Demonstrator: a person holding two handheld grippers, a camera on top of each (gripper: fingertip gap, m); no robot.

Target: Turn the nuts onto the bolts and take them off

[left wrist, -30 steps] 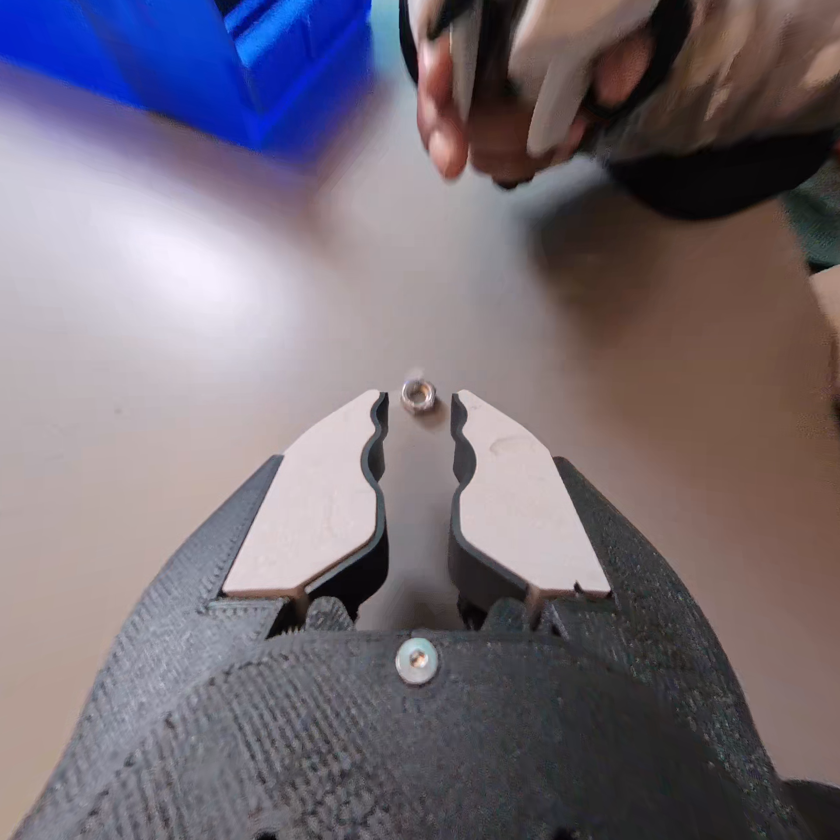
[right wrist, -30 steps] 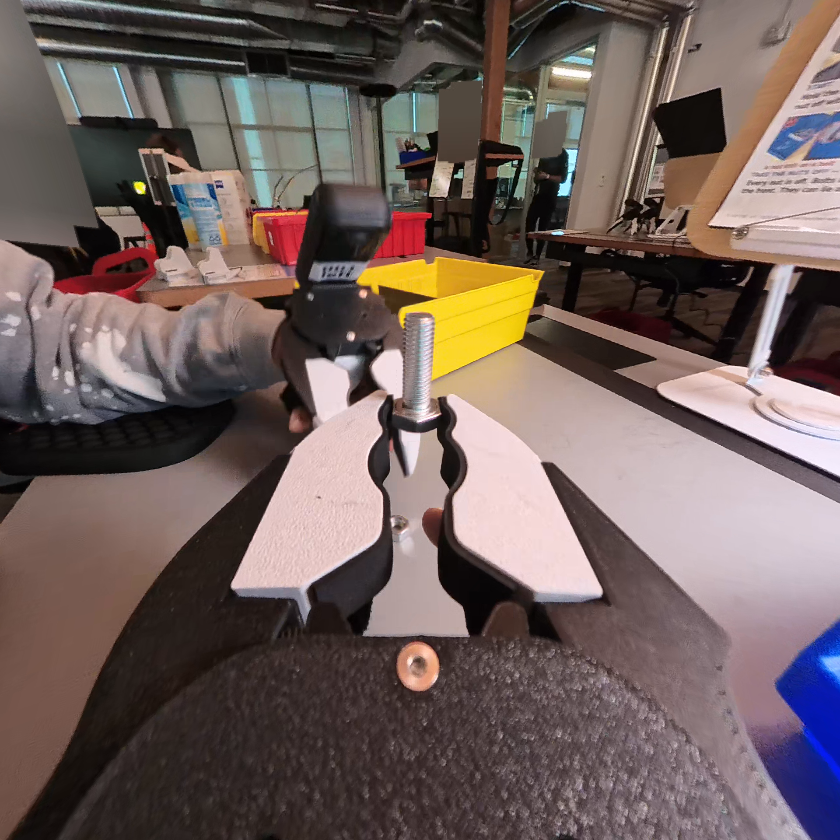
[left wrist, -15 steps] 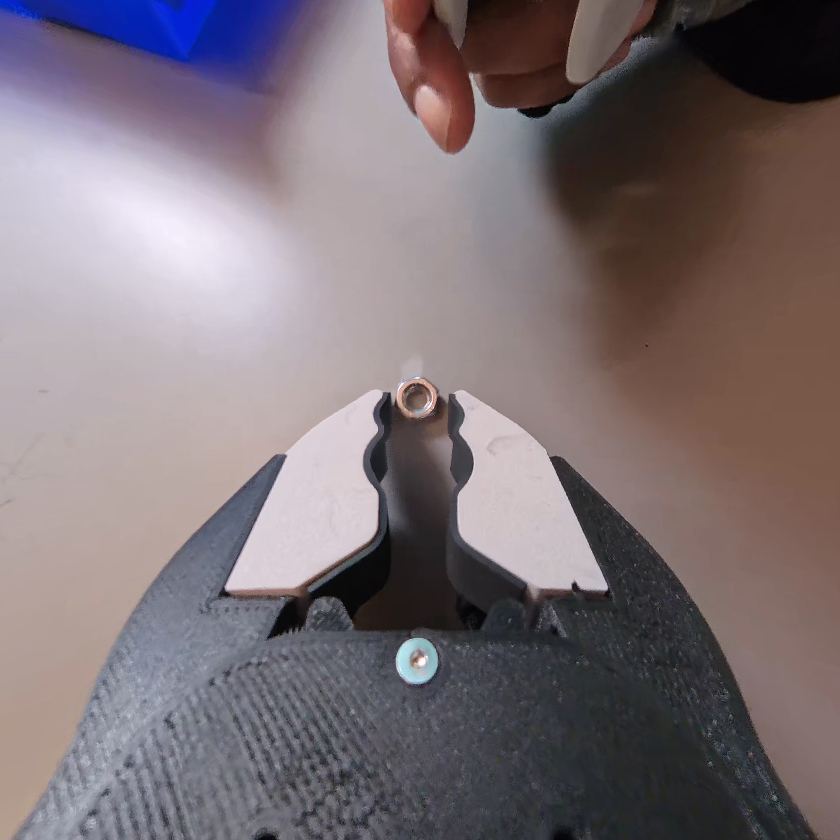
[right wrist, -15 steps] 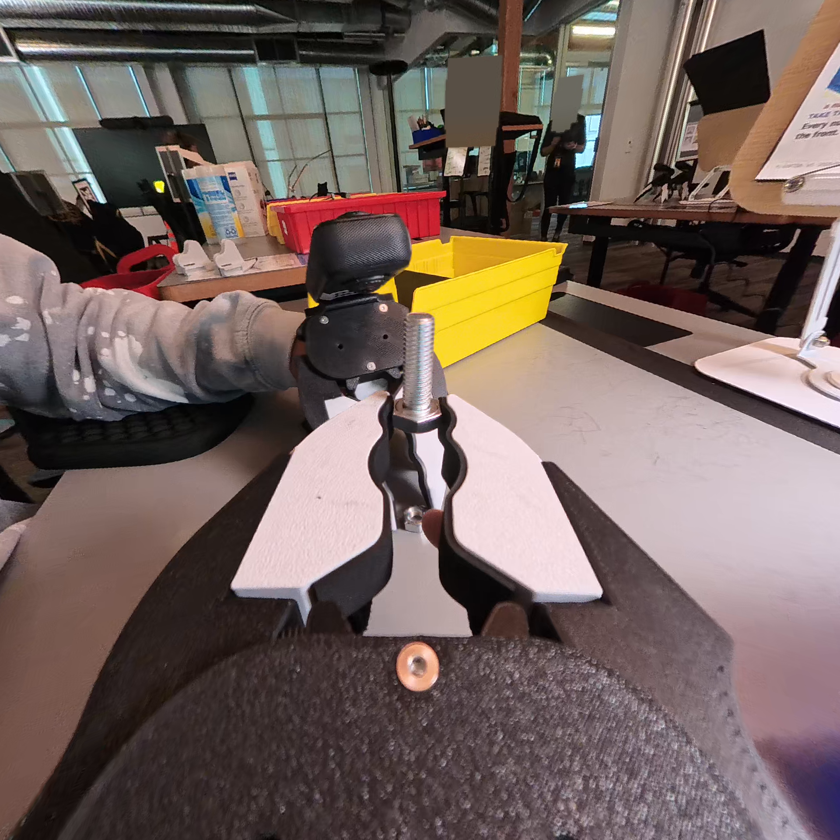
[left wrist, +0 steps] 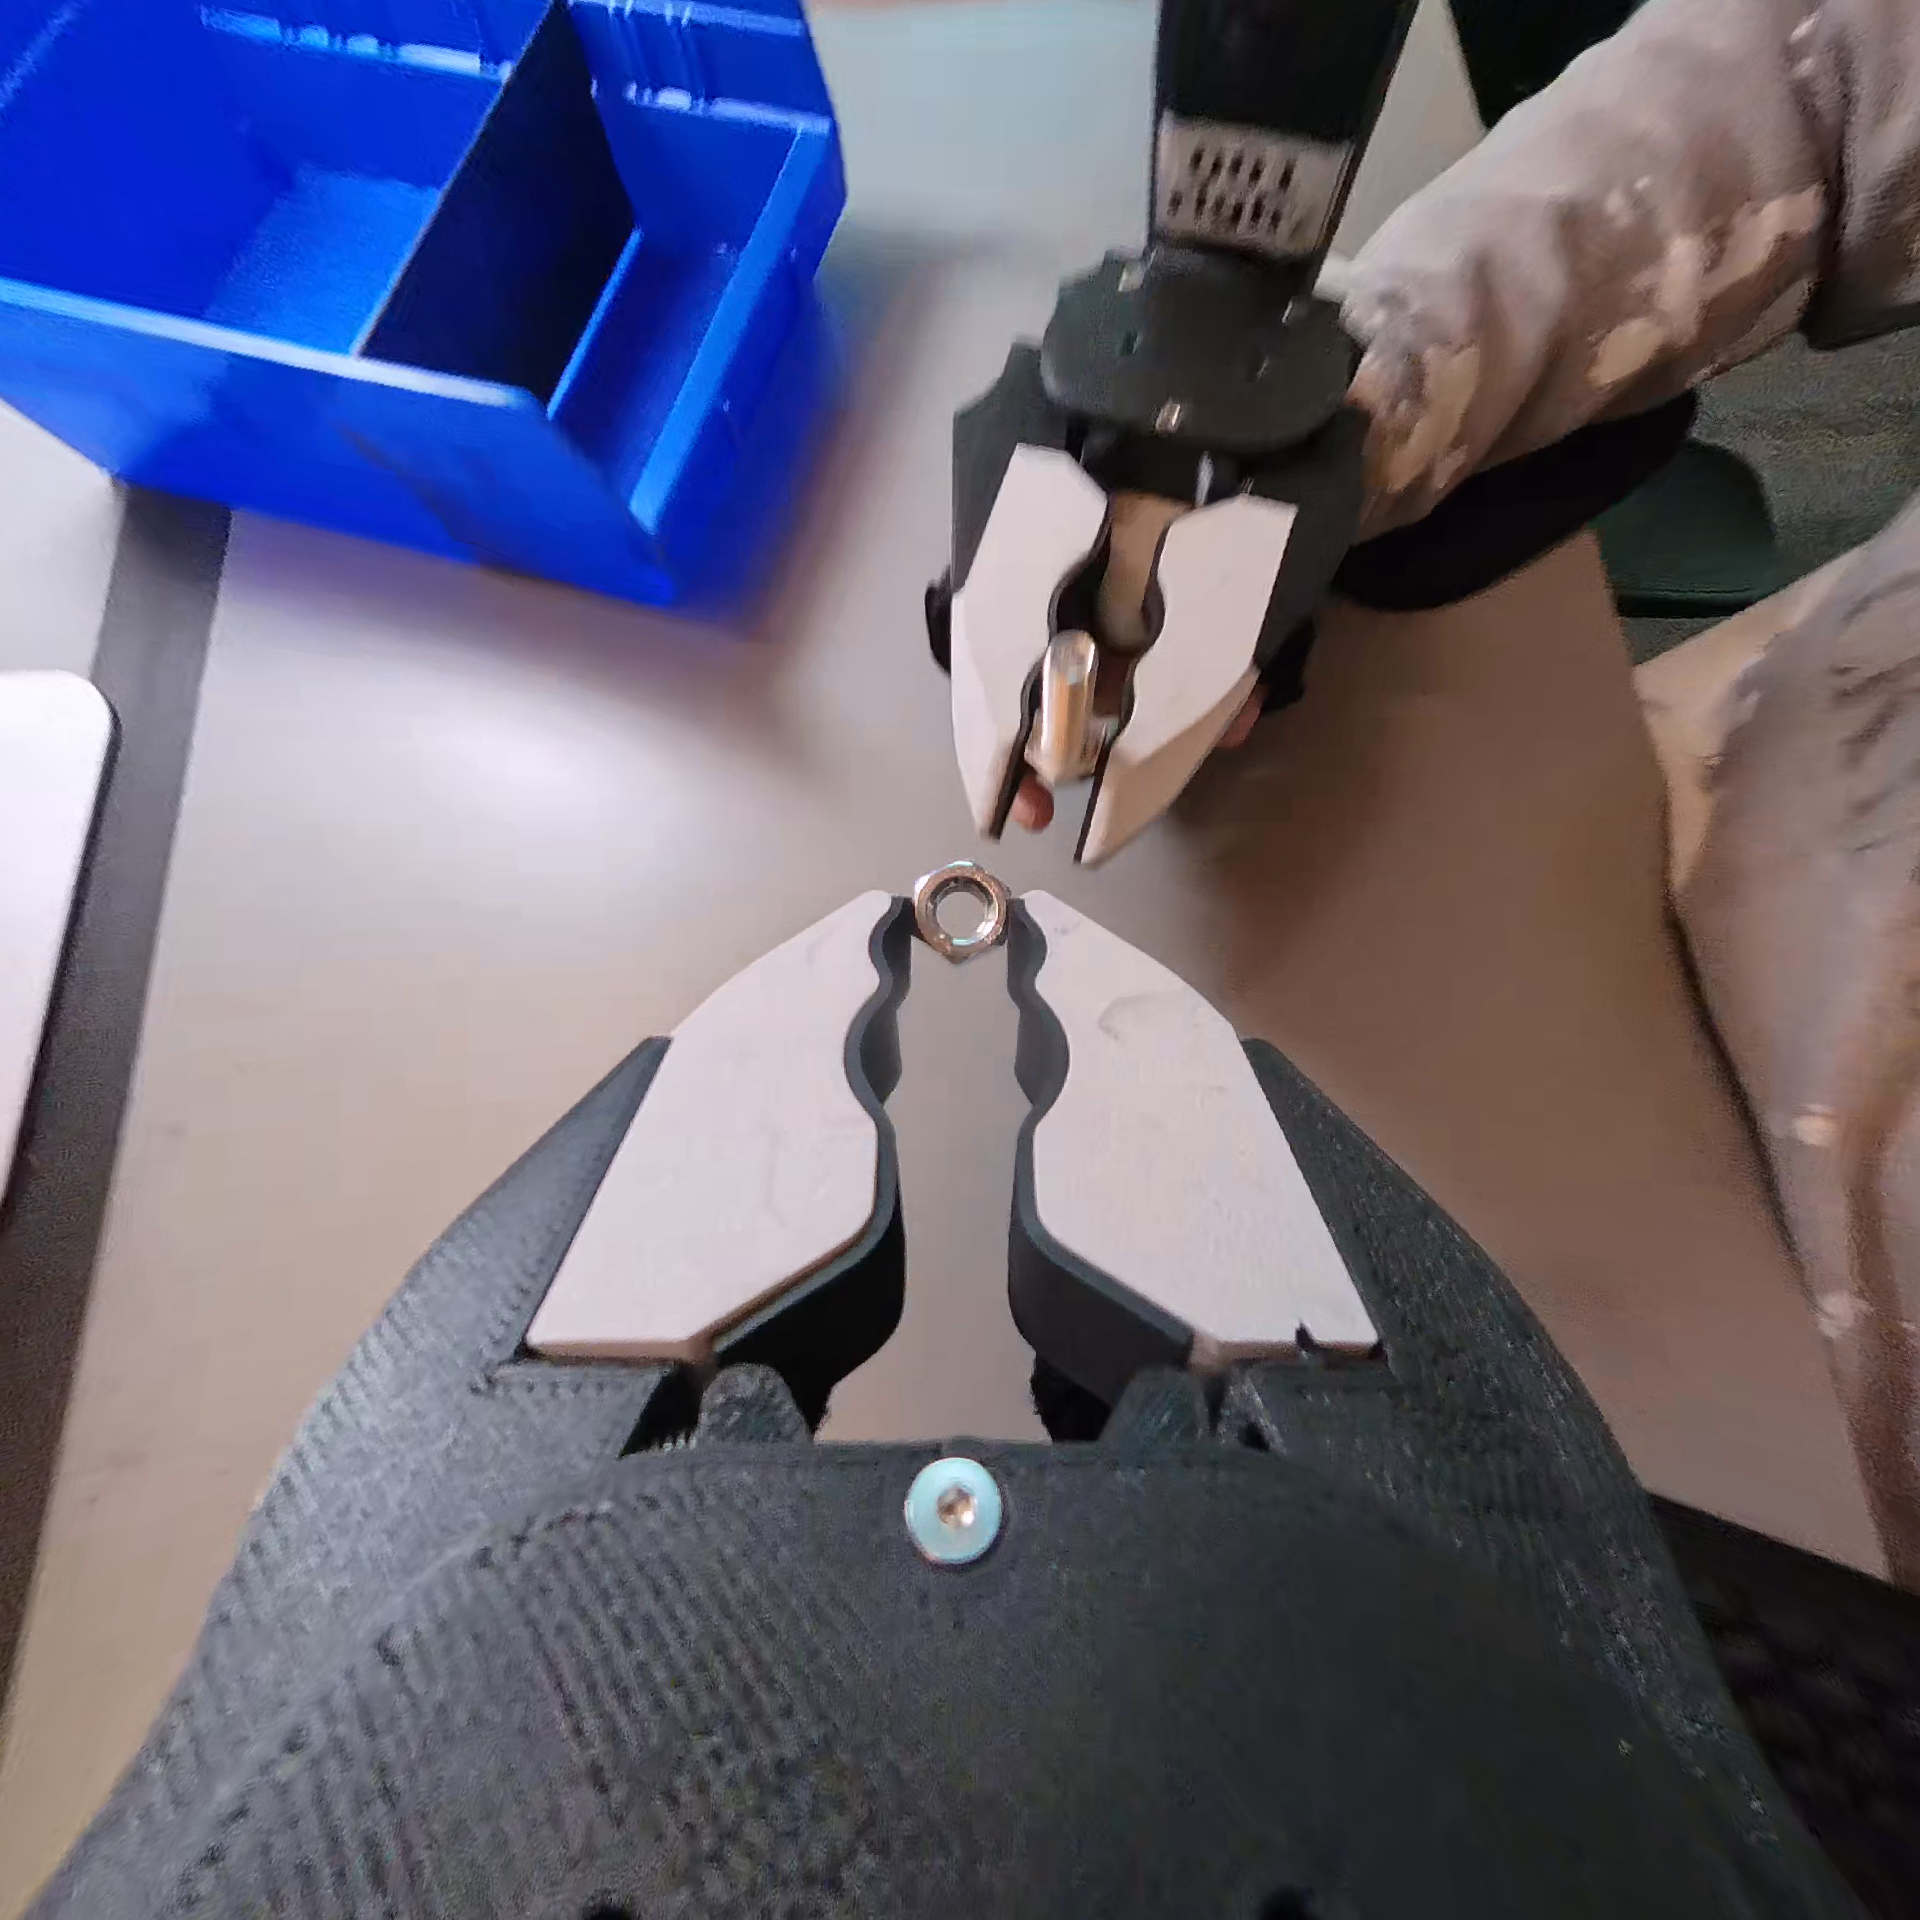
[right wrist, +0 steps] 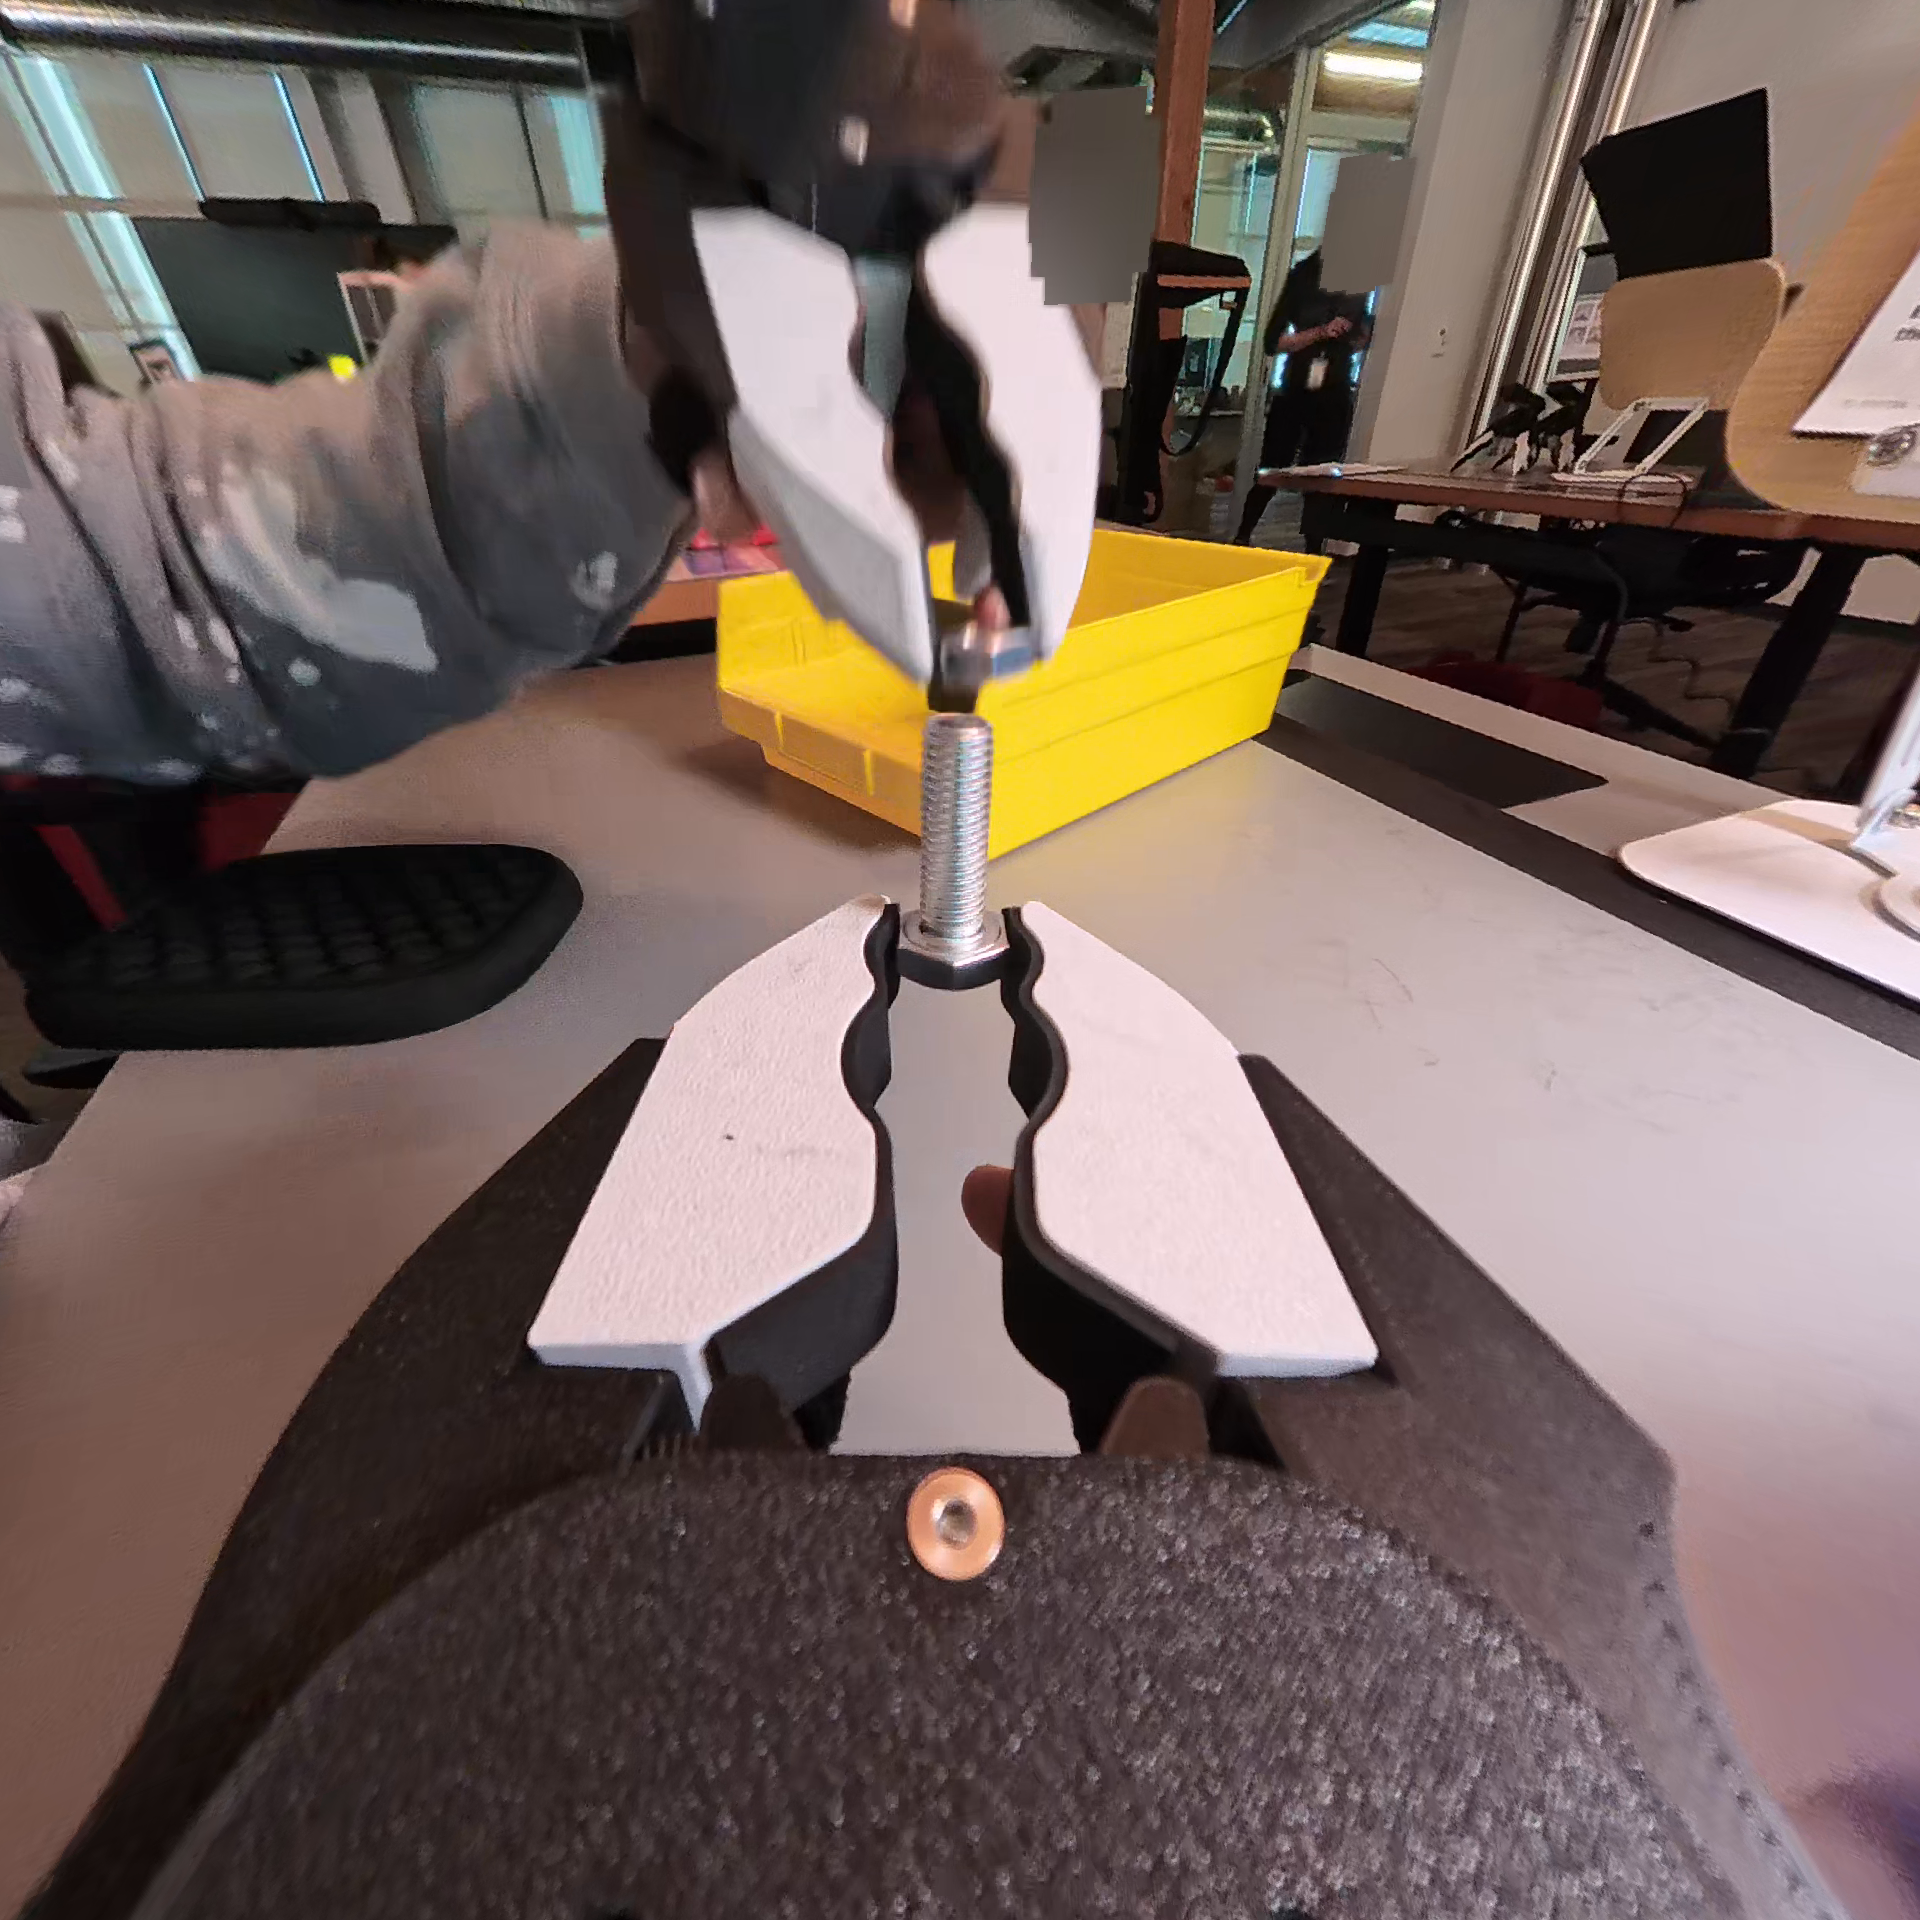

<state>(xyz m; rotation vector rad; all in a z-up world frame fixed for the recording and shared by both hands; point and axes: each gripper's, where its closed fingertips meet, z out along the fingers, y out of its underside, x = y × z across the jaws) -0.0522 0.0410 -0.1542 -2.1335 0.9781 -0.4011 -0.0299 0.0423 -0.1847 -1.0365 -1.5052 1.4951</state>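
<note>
Left tongs (left wrist: 958,914) pinch a small silver hex nut (left wrist: 958,923) just above the upright threaded steel bolt (right wrist: 954,831), clamped by its head in the right tongs (right wrist: 954,951); threading not yet begun.

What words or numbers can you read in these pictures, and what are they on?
Paper sheet on the wooden board, right wrist view: its print is cut off at the picture's edge, so it cannot be read.
Poster far back: too small to read.
Nut, bolt, blue bin, yellow bin: no writing shows.
</note>
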